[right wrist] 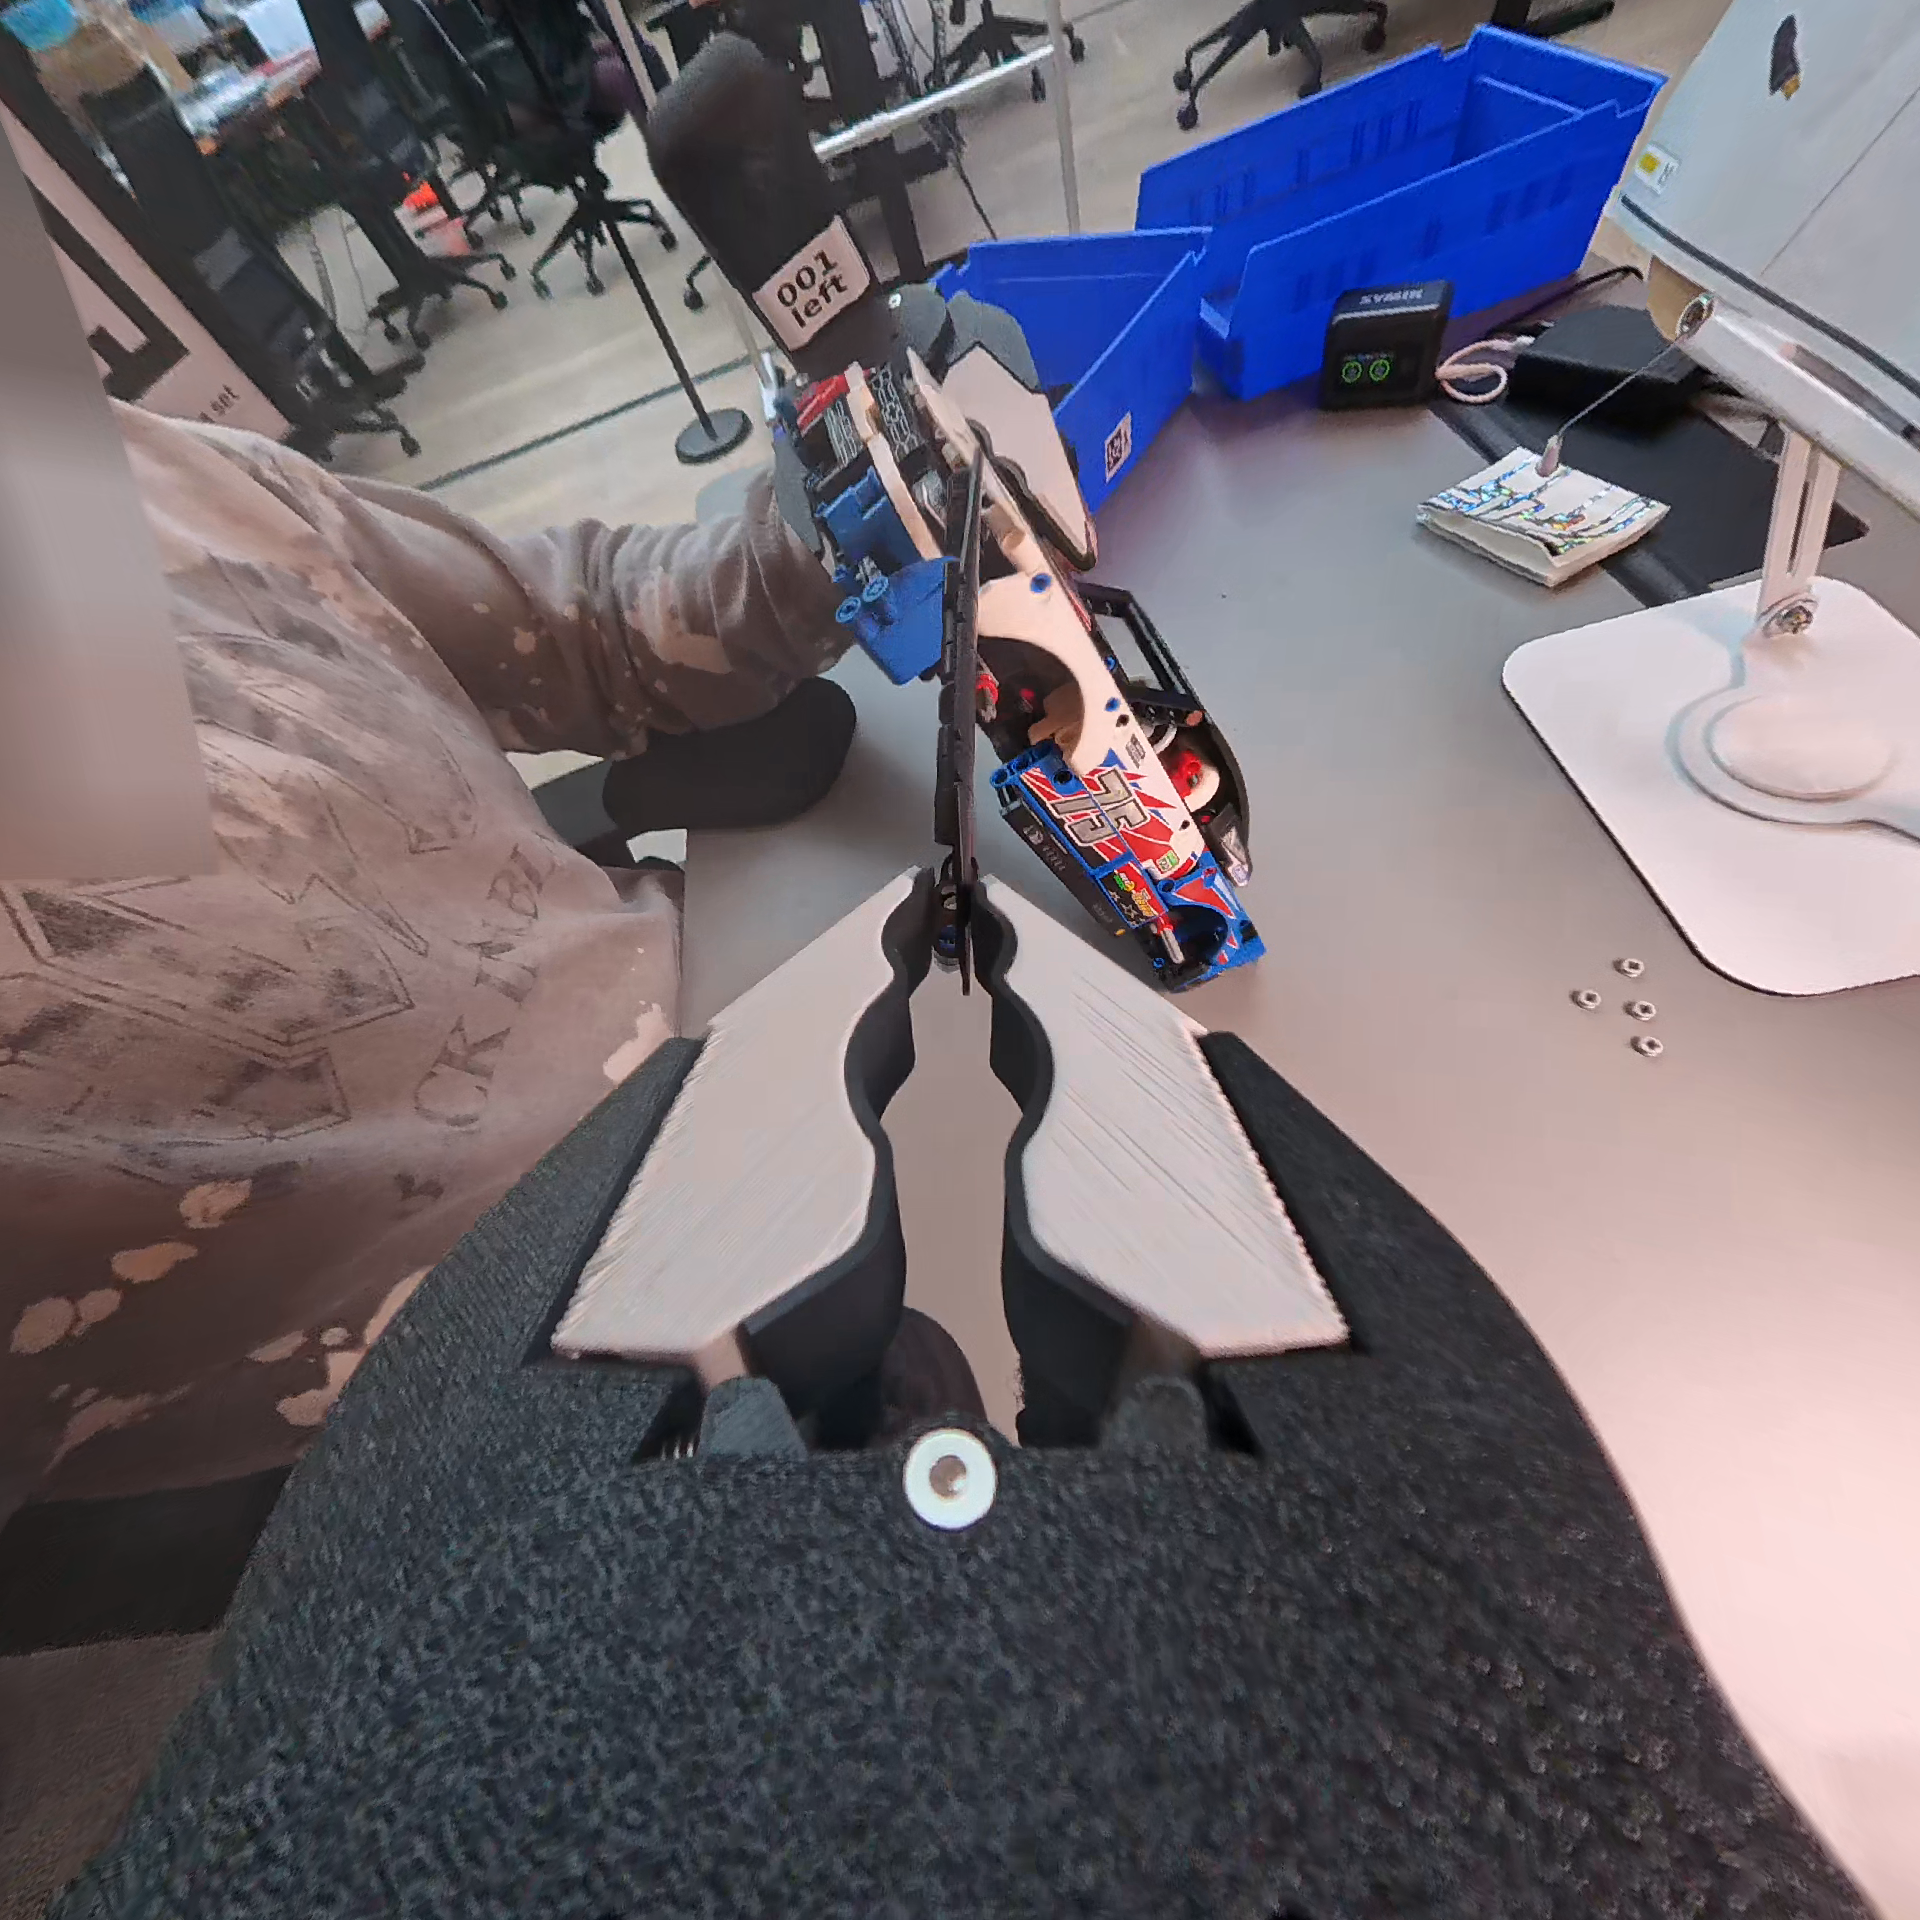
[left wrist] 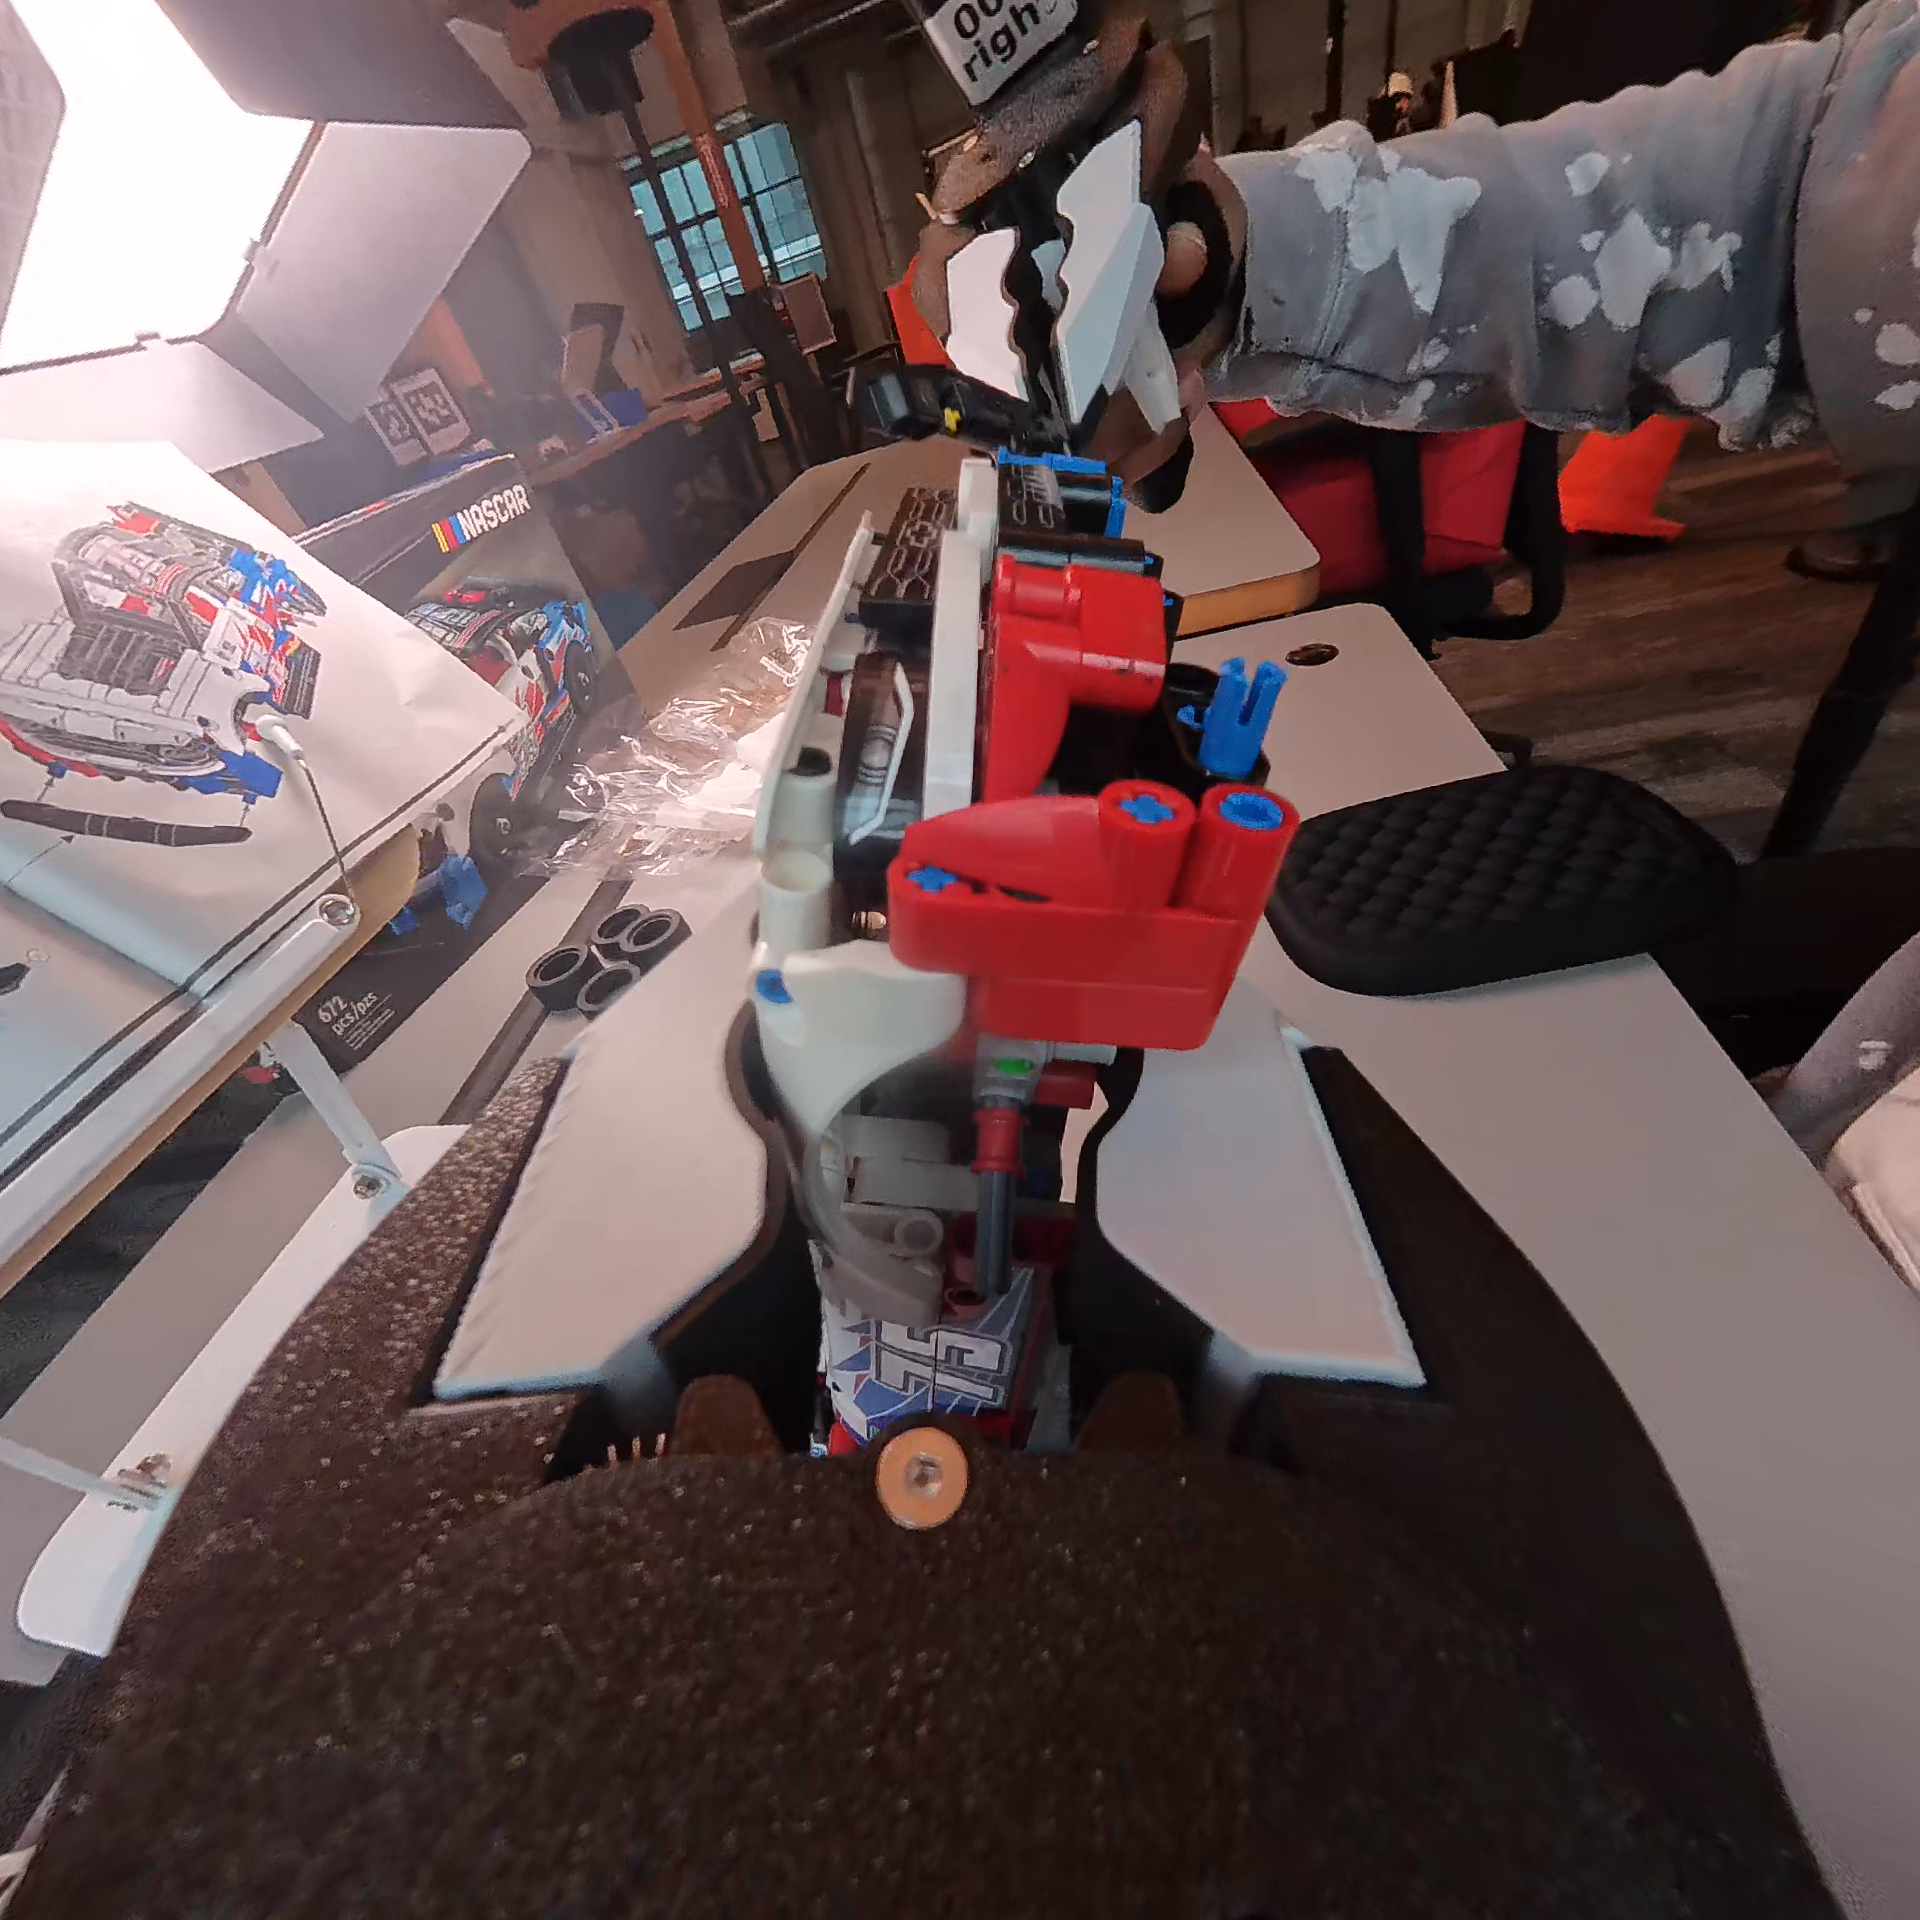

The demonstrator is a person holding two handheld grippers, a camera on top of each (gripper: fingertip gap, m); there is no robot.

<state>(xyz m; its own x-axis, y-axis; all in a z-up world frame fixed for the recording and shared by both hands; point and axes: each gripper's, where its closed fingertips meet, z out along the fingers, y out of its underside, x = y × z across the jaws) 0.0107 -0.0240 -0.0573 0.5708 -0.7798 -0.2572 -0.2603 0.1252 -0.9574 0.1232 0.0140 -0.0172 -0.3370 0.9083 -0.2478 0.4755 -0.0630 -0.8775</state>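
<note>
- Grey table (right wrist: 1455,790): smooth matt top, rounded edge; the far end of the brick-built model car rests on it.
- Blue plastic bins (right wrist: 1351,208): ribbed, open-topped, at the table's far side.
- White stand (right wrist: 1704,748): flat rounded base and angled metal arm holding up an open instruction booklet (left wrist: 208,707).
- Brick-built model car (left wrist: 1039,748): long red, white, blue and black body of studded plastic pieces, turned on its side and tilted.
- Left gripper (left wrist: 935,1174): grainy dark body, white ridged fingers (left wrist: 644,1195) clamped on the car's near end.
- Right gripper (right wrist: 951,904): same build, fingertips pinched together on a thin black panel (right wrist: 961,665) that runs up along the car's side.
- Four black rubber tyres (left wrist: 608,956): small rings clustered on the table.
- Four small metal nuts (right wrist: 1626,1003): loose near the stand's base.
</note>
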